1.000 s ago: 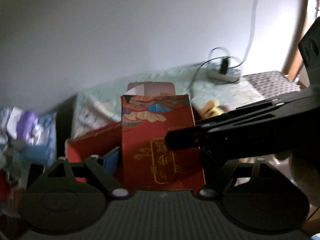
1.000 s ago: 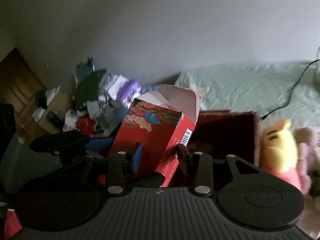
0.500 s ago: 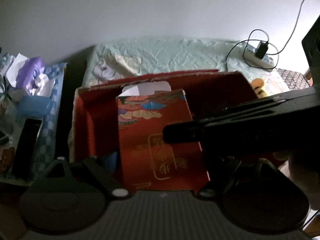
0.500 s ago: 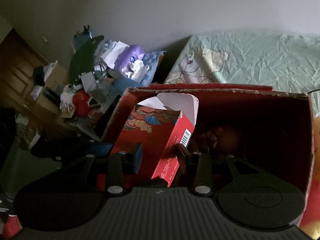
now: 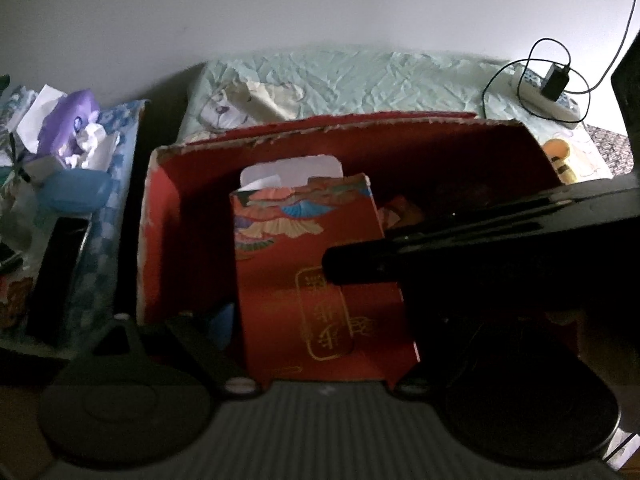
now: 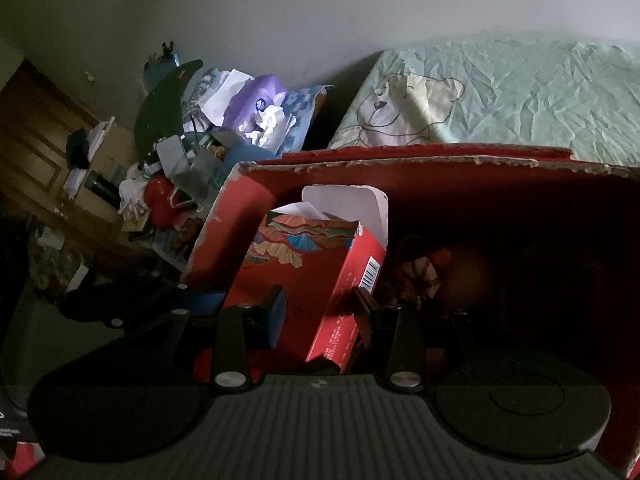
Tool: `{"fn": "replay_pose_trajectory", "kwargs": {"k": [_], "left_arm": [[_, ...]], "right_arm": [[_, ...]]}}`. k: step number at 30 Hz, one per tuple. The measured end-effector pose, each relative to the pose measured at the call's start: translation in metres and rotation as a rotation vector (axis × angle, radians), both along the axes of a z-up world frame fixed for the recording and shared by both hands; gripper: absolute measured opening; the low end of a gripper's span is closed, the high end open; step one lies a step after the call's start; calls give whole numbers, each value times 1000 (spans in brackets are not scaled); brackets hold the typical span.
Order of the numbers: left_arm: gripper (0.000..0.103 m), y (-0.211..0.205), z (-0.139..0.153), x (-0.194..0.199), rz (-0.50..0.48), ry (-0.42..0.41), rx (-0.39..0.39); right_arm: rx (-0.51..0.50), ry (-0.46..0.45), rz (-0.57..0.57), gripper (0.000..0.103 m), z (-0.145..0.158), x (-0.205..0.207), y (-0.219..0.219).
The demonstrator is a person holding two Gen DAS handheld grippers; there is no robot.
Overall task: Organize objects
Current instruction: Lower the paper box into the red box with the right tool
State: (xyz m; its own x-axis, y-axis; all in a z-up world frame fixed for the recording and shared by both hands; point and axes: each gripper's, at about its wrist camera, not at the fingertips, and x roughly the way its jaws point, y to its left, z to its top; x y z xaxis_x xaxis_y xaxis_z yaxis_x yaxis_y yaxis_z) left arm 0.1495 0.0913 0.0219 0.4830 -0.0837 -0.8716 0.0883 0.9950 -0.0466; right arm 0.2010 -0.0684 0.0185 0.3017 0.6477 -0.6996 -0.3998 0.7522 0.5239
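Observation:
A small red carton (image 5: 312, 264) with a fan pattern and an open white top flap stands upright inside the left part of a big red cardboard box (image 5: 360, 124). My left gripper (image 5: 320, 332) is shut on the carton's lower part; its blue left pad touches the carton's side and its right finger is hidden. In the right wrist view the same carton (image 6: 304, 272) sits between the fingers of my right gripper (image 6: 320, 304), shut on its narrow barcode edge. The right gripper's black finger (image 5: 360, 264) crosses the carton's front. The big box's torn rim (image 6: 440, 162) runs behind.
A bed with a pale green bear-print sheet (image 6: 500, 92) lies behind the box. A power strip with a charger and cable (image 5: 556, 88) sits at the back right beside a yellow plush toy (image 5: 560, 156). A cluttered side table with a purple tissue pack (image 6: 256, 100) stands left.
Both grippers have carried the carton forward and down, so it now stands inside the big red box instead of above its near edge. Both kept their hold.

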Motion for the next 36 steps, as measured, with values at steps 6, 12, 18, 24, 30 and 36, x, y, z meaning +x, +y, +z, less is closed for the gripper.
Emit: {"fn": "replay_pose_trajectory", "kwargs": {"k": [6,12,18,24,30,36], "left_arm": [[84,2,-4,3,18,15,34],[83,7,-11,7,39,39,74],[83,3,-13,11,34,27,132],[83,-2,-19,16,20,31,172],[83,-7,-22,17,3,37,199],[83,-8,-22,15,-4,53,179]], "right_arm": [[-7,-18,17,40,-4,1,8],[-5,-8,27,39,-12,2,17],[9,21,18,38,-19,5,18],[-15,43,2,37,-22,6,19],[-24,59,-10,37,-25,6,18],[-17,118,-37,37,-31,11,13]]}}
